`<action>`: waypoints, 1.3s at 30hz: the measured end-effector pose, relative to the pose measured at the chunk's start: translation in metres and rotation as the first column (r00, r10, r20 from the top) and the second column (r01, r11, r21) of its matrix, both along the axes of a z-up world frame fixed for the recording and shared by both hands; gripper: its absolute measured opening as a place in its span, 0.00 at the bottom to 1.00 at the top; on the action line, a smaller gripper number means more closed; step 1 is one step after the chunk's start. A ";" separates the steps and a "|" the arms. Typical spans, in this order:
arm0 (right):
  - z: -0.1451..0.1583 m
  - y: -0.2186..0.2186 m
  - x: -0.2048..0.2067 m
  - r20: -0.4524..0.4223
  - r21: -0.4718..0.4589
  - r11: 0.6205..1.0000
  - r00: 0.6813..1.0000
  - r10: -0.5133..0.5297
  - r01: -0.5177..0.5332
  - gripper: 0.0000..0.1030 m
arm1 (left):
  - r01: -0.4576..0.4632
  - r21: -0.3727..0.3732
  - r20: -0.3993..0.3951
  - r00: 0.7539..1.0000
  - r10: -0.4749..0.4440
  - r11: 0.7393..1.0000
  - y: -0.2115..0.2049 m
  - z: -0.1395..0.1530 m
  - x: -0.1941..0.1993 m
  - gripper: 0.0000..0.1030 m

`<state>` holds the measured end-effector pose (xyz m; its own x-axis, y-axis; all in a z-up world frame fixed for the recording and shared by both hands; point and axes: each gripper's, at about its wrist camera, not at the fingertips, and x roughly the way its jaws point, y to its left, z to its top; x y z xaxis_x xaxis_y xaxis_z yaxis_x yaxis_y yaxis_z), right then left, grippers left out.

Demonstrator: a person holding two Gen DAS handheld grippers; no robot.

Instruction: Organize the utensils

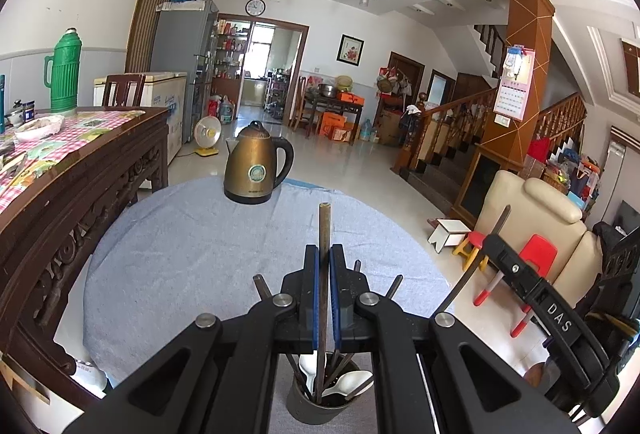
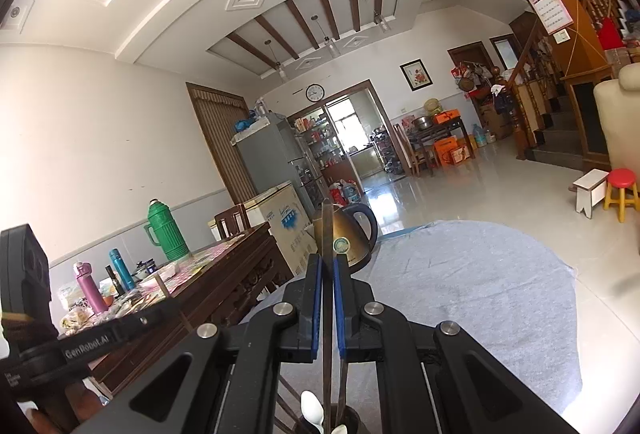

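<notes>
A dark grey utensil cup [image 1: 320, 400] stands on the blue-grey cloth just below both grippers. It holds white spoons [image 1: 308, 366] and several dark chopsticks. My left gripper [image 1: 324, 248] is shut on one upright dark chopstick [image 1: 324, 226], whose lower end reaches down into the cup. In the right wrist view my right gripper [image 2: 328, 258] is shut on another chopstick [image 2: 327, 230] that runs down toward the same cup [image 2: 346, 420], beside a white spoon [image 2: 311, 410]. The right gripper [image 1: 496, 242] also shows at the right of the left wrist view, with its chopstick [image 1: 468, 274] slanting.
A bronze electric kettle [image 1: 256, 165] stands at the far edge of the round cloth-covered table [image 1: 180, 254]. A carved wooden table [image 1: 80, 173] with a green thermos [image 1: 64, 73] and clutter borders it on the left. A cream sofa [image 1: 520, 205] and red stools [image 1: 536, 254] lie to the right.
</notes>
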<state>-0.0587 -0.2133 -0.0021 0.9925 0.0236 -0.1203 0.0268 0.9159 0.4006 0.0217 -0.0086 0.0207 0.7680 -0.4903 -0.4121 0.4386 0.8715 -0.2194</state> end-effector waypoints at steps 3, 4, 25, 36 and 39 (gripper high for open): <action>0.001 0.003 0.001 0.012 -0.017 1.000 1.000 -0.014 0.014 0.07 | -0.001 0.004 -0.002 1.000 0.001 1.000 -0.003 0.000 0.000 0.05; 0.002 0.006 0.002 0.015 -0.030 0.999 1.000 -0.016 0.016 0.07 | 0.000 0.005 -0.003 1.000 0.000 1.000 -0.003 0.000 0.000 0.05; -0.013 0.019 0.014 -0.041 -0.067 0.998 0.999 0.003 -0.006 0.07 | -0.005 0.026 -0.038 0.999 0.006 1.000 -0.011 -0.011 0.005 0.05; -0.017 0.017 0.018 -0.055 -0.055 0.998 0.998 0.006 -0.009 0.06 | 0.000 0.024 -0.052 0.999 0.002 1.000 -0.013 -0.017 0.008 0.05; -0.020 0.018 0.020 -0.060 -0.052 0.999 0.998 0.013 -0.016 0.07 | -0.005 0.027 -0.066 0.998 0.006 1.000 -0.015 -0.020 0.011 0.05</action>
